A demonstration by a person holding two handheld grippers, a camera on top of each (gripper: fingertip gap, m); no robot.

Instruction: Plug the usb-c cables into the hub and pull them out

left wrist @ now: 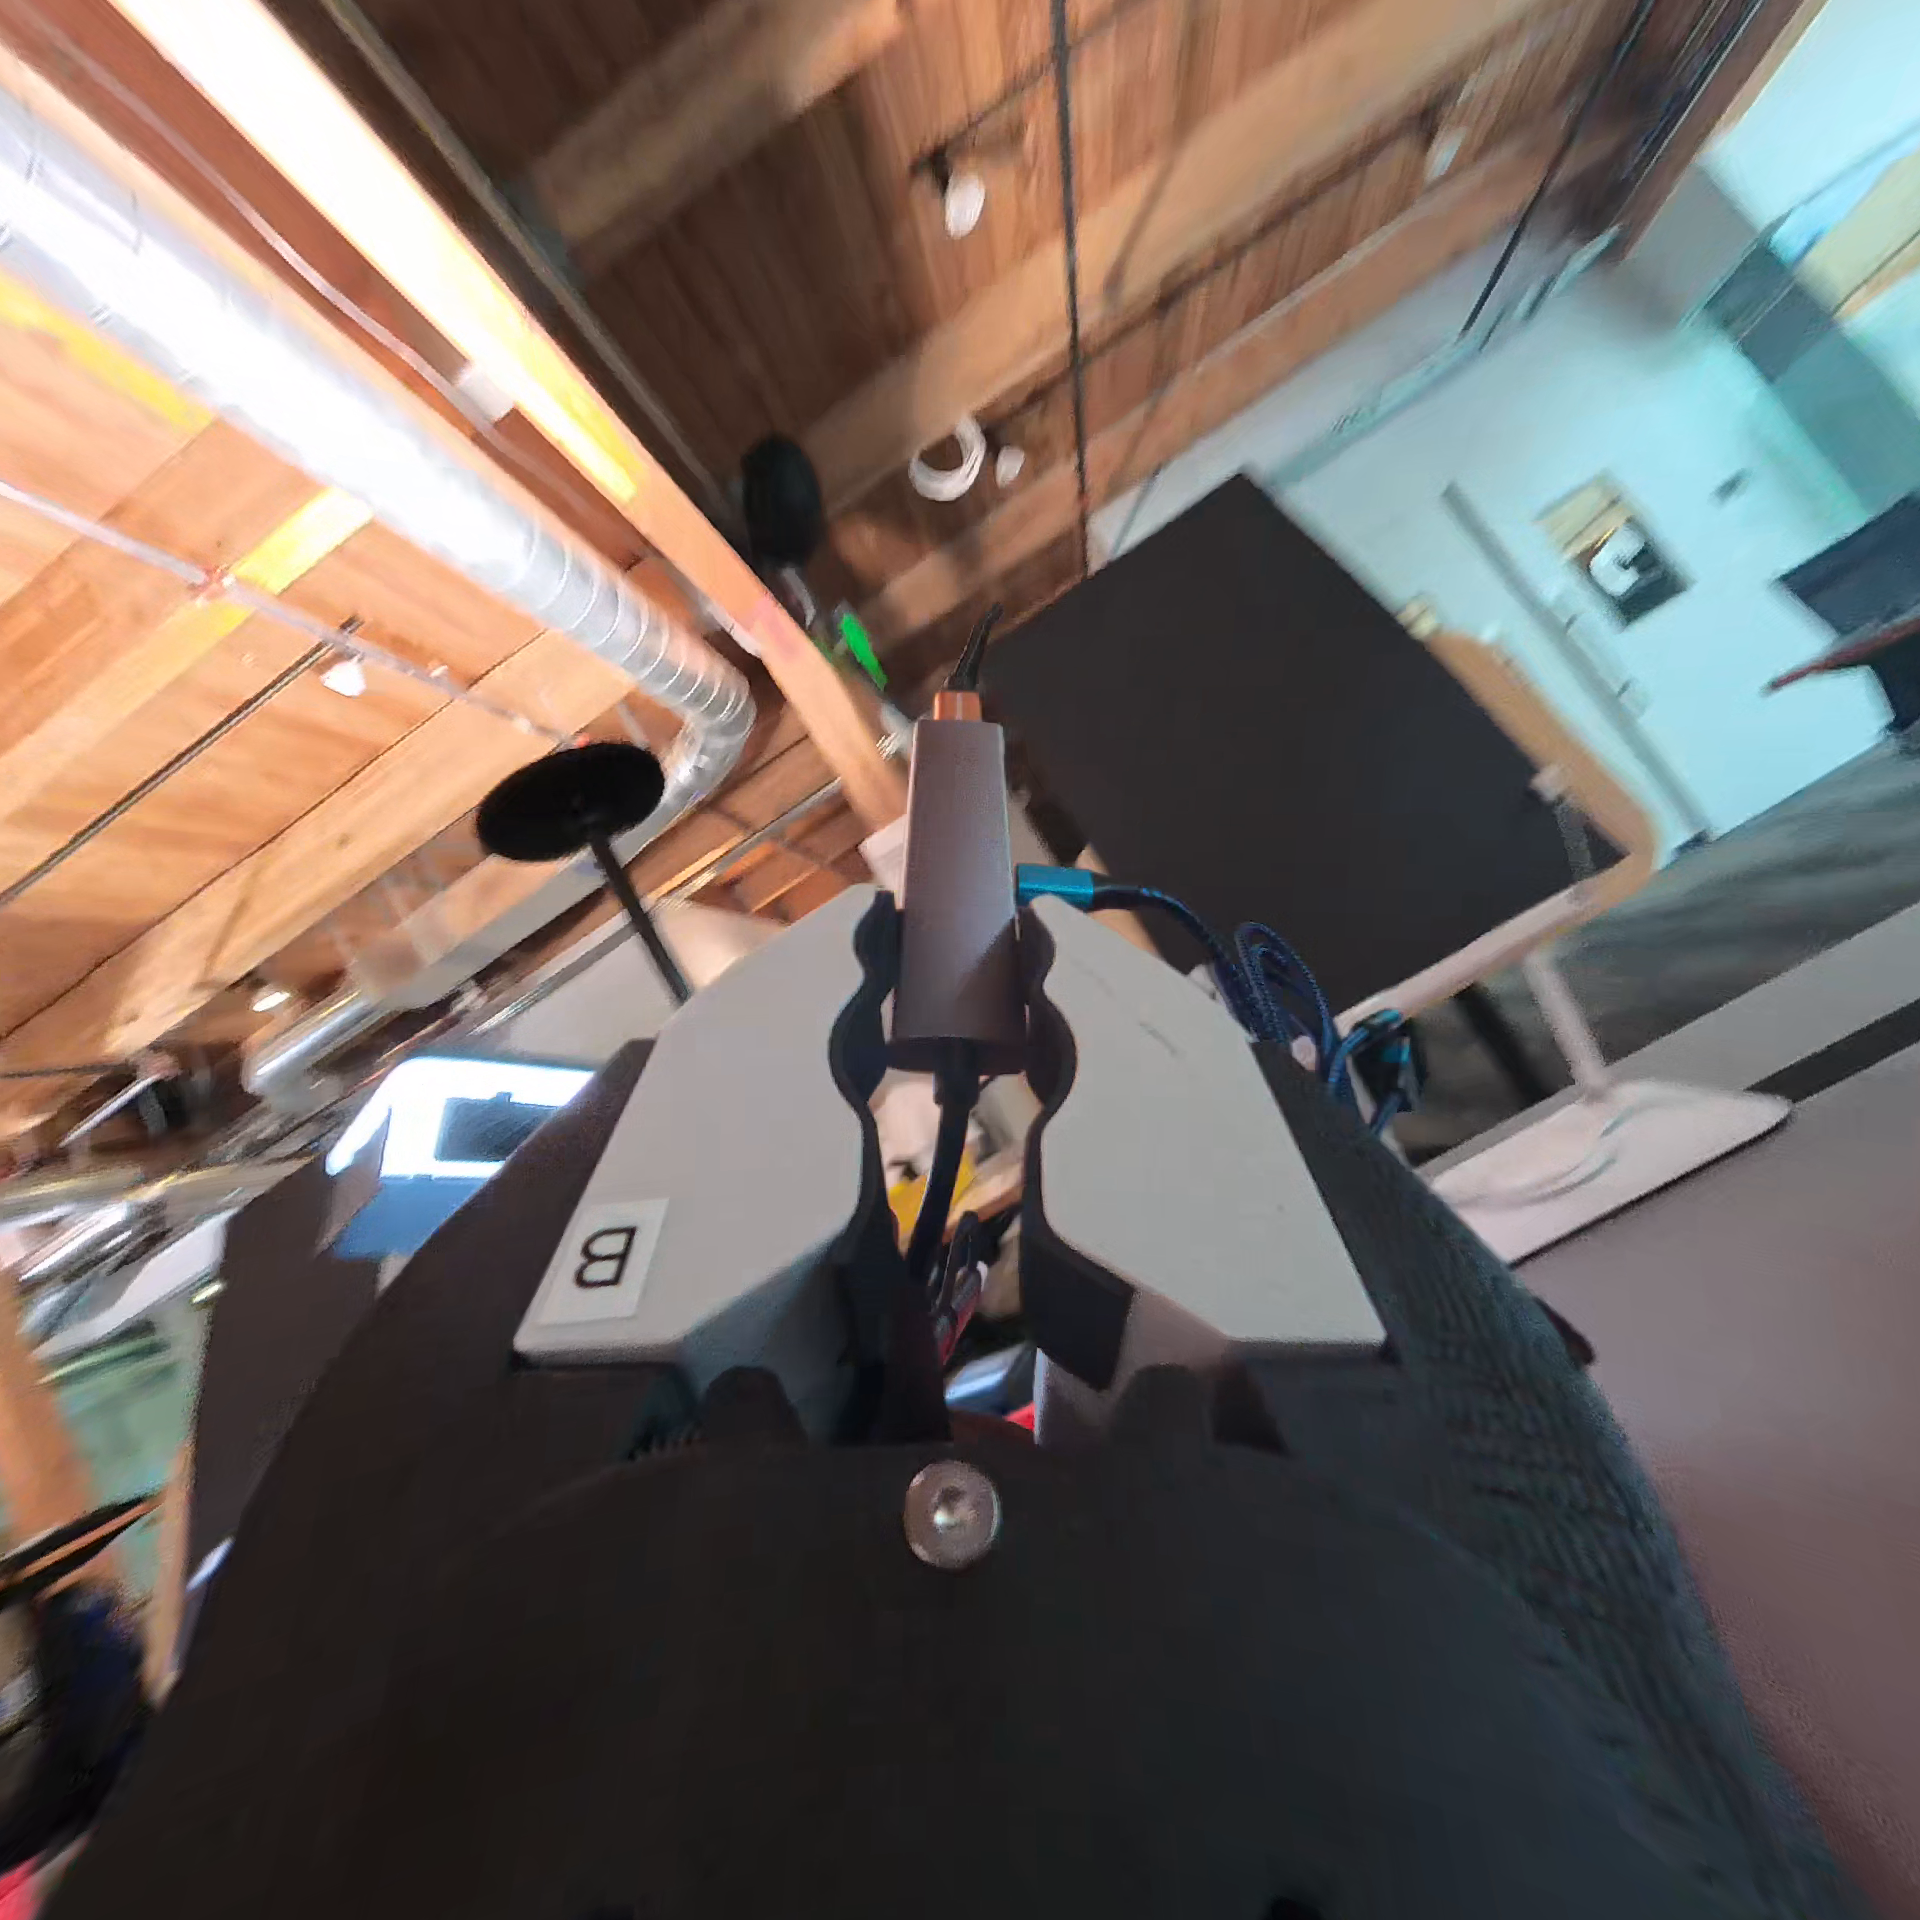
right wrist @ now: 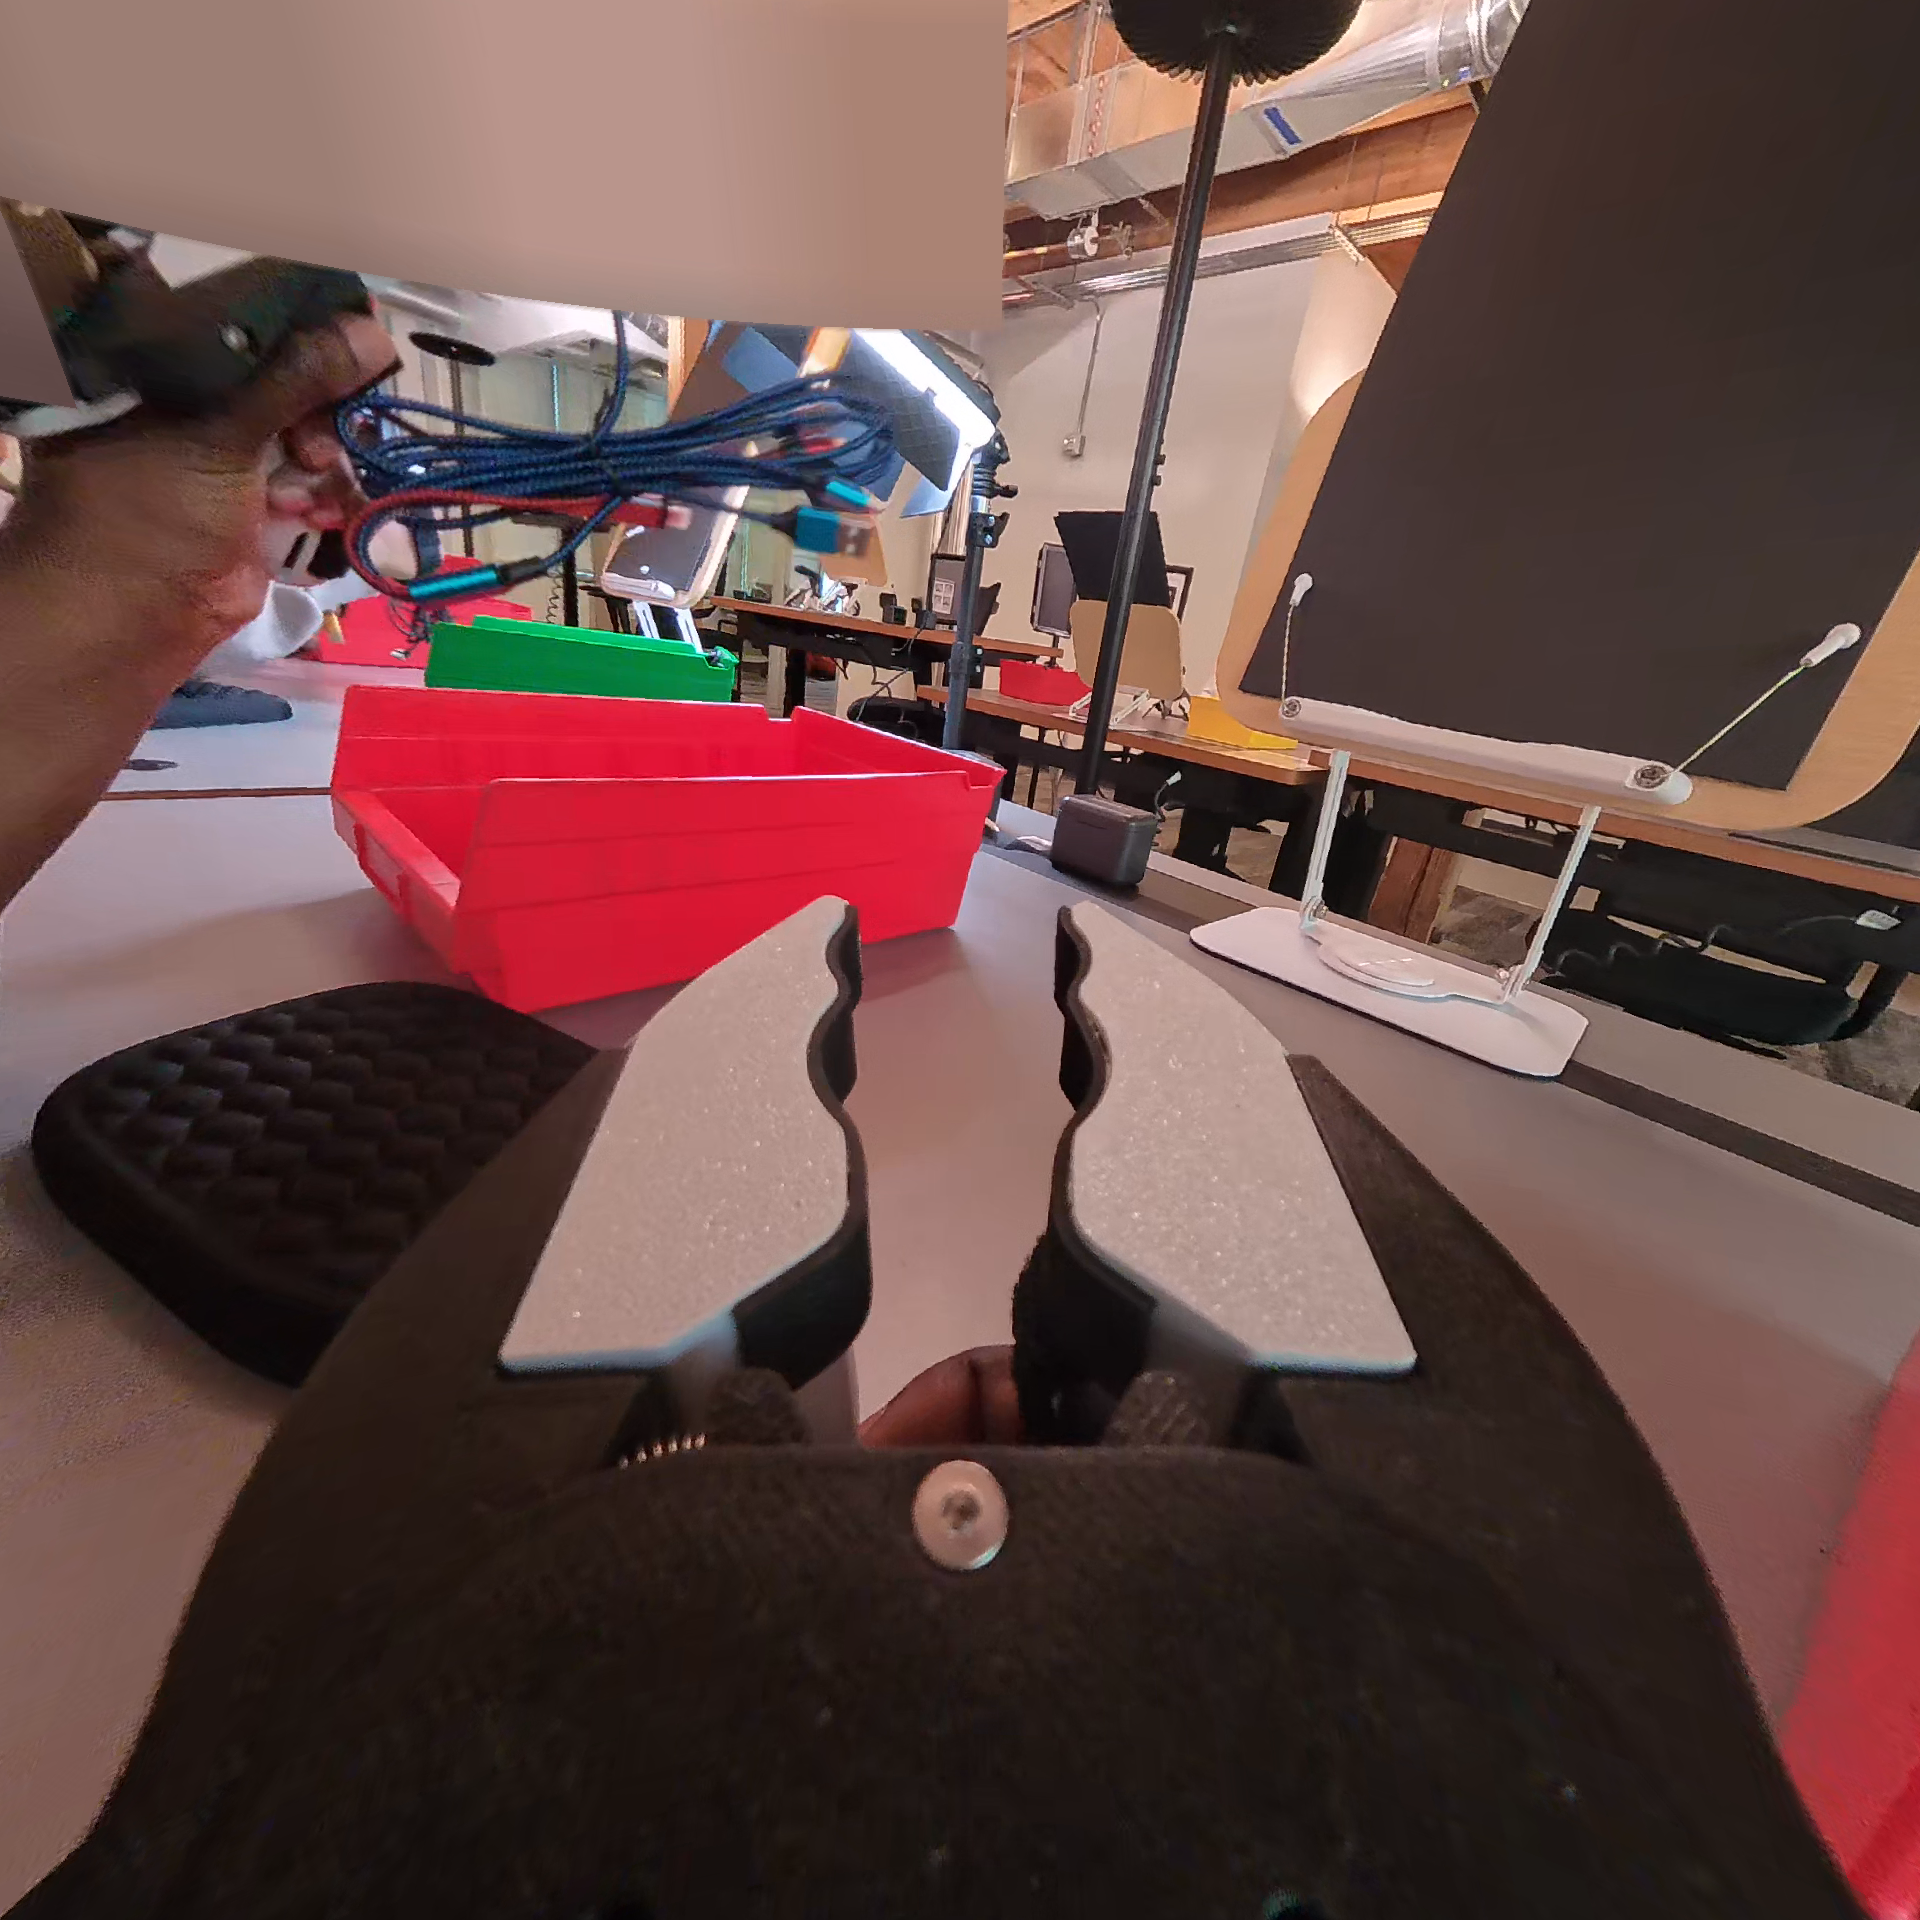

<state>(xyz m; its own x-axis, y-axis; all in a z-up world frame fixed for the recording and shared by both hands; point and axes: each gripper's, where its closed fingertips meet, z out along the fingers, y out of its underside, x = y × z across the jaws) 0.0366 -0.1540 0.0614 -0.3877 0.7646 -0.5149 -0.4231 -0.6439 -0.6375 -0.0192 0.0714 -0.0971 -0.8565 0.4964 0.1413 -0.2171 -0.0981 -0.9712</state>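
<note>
Two plugs sitting in the slim grey metal hub (left wrist: 956,894): a copper-collared one at its far end, a teal-collared blue braided cable (left wrist: 1174,914) on its right side. Pinching the hub lengthwise along the left gripper (left wrist: 956,966). Idling low over the grey table (right wrist: 966,1060), right gripper (right wrist: 956,997), fingers spread, holding nothing, nearer the red plastic bin (right wrist: 665,831).

Both grippers are built alike: a black textured body, grey fingers (right wrist: 1205,1143) edged with wavy black pads (left wrist: 868,997), one silver screw (right wrist: 960,1521).
</note>
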